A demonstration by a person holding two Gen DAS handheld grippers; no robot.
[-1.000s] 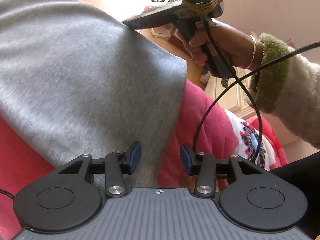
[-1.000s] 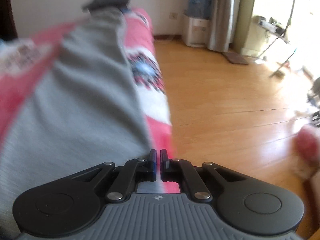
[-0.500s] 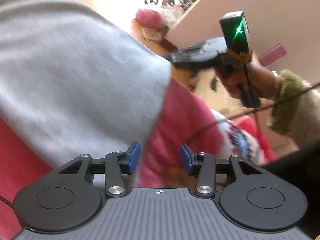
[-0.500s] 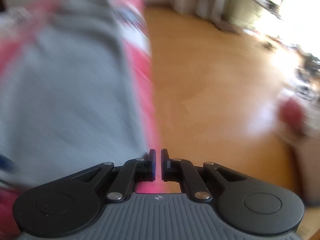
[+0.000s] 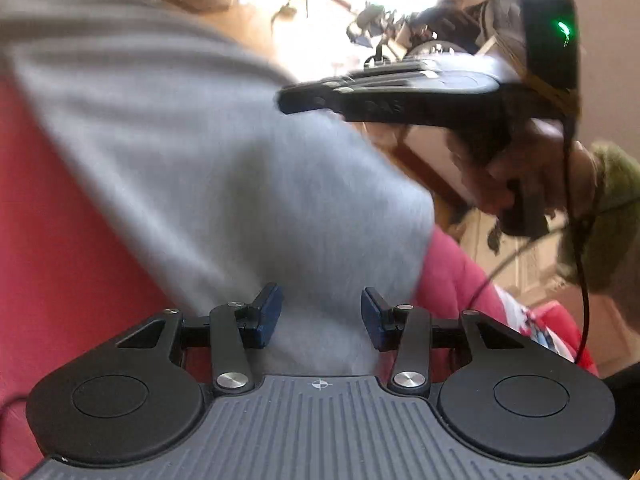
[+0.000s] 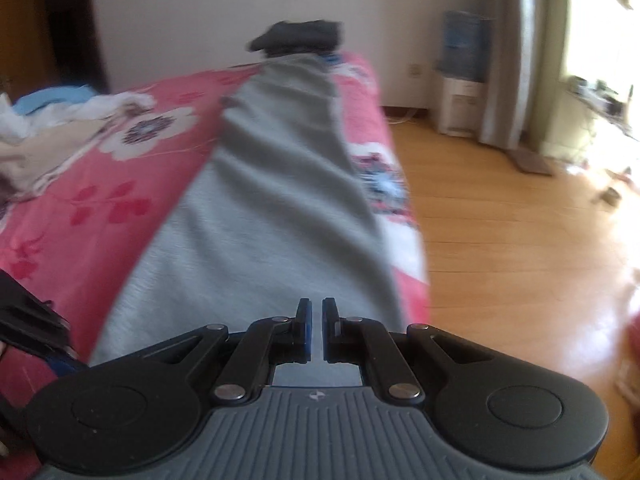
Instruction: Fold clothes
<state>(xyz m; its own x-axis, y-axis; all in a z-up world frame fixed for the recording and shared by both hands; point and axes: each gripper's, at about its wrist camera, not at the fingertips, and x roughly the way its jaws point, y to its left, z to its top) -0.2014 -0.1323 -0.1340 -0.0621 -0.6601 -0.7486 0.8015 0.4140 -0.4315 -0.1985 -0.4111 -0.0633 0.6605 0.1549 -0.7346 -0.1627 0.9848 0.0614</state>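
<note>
A long grey garment (image 6: 280,200) lies stretched along a red flowered bedspread (image 6: 100,200), with lengthwise creases running toward its far end. My right gripper (image 6: 316,320) is at its near edge, pads almost together with grey cloth in the narrow slit. In the left wrist view the right gripper (image 5: 288,100) sits at the raised edge of the grey garment (image 5: 200,160), held by a hand (image 5: 532,176) in a green-cuffed sleeve. My left gripper (image 5: 320,312) stands open over the cloth, pads clear of it.
A dark folded pile (image 6: 300,38) sits at the bed's far end. Loose light clothes (image 6: 48,136) lie at the left. The bed's right edge drops to a wooden floor (image 6: 520,240), where a water dispenser (image 6: 464,80) stands by the far wall.
The right gripper has risen and swung, and now looks along the garment instead of at the floor. In the left wrist view it looms larger at upper right. The left jaws kept their width.
</note>
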